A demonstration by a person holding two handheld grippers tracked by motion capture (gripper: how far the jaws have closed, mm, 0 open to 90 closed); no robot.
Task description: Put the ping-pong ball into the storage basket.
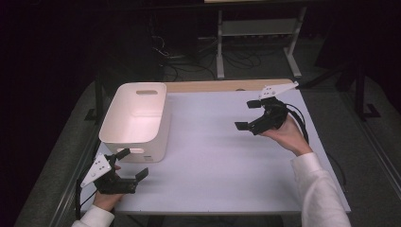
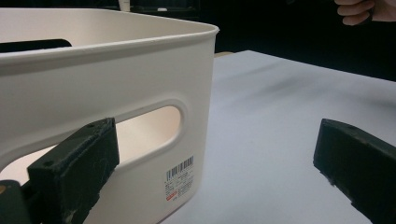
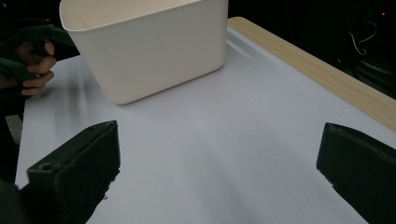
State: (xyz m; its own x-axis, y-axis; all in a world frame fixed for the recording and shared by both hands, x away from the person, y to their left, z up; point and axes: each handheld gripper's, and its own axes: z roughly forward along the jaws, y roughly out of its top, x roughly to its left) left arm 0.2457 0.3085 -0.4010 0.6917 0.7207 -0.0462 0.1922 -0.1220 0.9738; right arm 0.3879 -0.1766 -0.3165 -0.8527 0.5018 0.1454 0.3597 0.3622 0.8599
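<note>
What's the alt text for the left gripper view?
A white plastic bin with a cut-out handle slot and a barcode label stands close ahead of the open left hand-held gripper, on a white table. Nothing is between the jaws.

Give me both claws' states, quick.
Left claw: open, holding nothing, beside the white plastic bin.
Right claw: open, holding nothing, above the table.

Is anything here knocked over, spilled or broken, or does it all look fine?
Nothing stands out. The white bin stands upright on the table, with no spill or damage showing. The left gripper sits near the bin's handle slot, the right gripper hangs apart; both open.
</note>
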